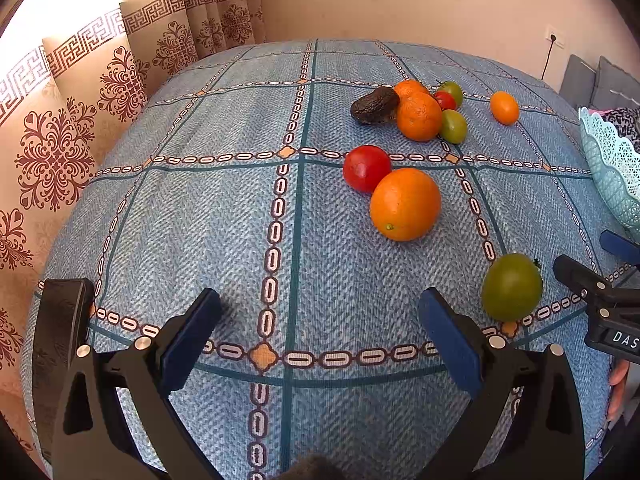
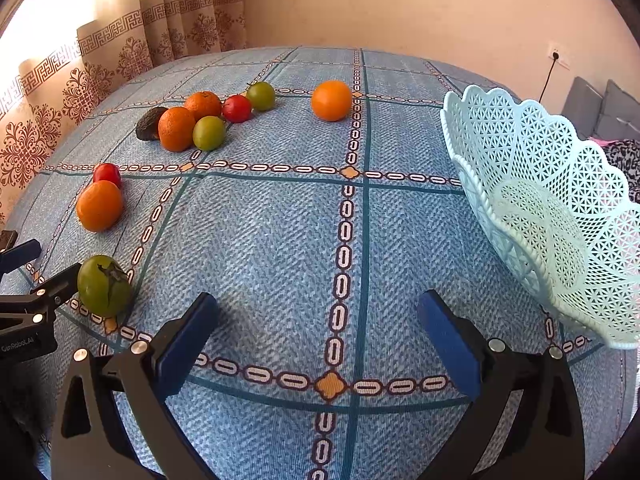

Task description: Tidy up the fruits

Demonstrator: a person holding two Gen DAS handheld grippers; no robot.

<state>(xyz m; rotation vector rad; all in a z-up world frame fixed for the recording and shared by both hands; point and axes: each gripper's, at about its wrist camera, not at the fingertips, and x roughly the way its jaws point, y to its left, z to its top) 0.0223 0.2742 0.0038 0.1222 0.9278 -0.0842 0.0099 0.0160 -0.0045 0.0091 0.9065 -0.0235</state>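
Observation:
Fruits lie loose on a blue patterned tablecloth (image 1: pixel 224 216). Closest to me is a green tomato (image 1: pixel 511 287) (image 2: pixel 103 286), then a large orange (image 1: pixel 405 204) (image 2: pixel 99 206) touching a red tomato (image 1: pixel 366 168) (image 2: pixel 107 174). Farther back sits a cluster: a dark avocado (image 1: pixel 374 106) (image 2: pixel 149 124), two oranges (image 1: pixel 419 116), a red and two green tomatoes. A lone orange (image 2: pixel 331 100) (image 1: pixel 504 107) lies apart. A light-blue lattice basket (image 2: pixel 540 208) (image 1: pixel 608 160), holding nothing, stands at the right. My left gripper (image 1: pixel 320 336) and my right gripper (image 2: pixel 318 336) are both open, empty, over bare cloth.
Patterned curtains (image 1: pixel 80 128) hang along the left side behind the table. A beige wall with a socket and cable (image 2: pixel 554 56) is at the back right. Grey cushions (image 2: pixel 600 108) sit past the basket. A hand (image 1: pixel 618 388) shows at the right edge.

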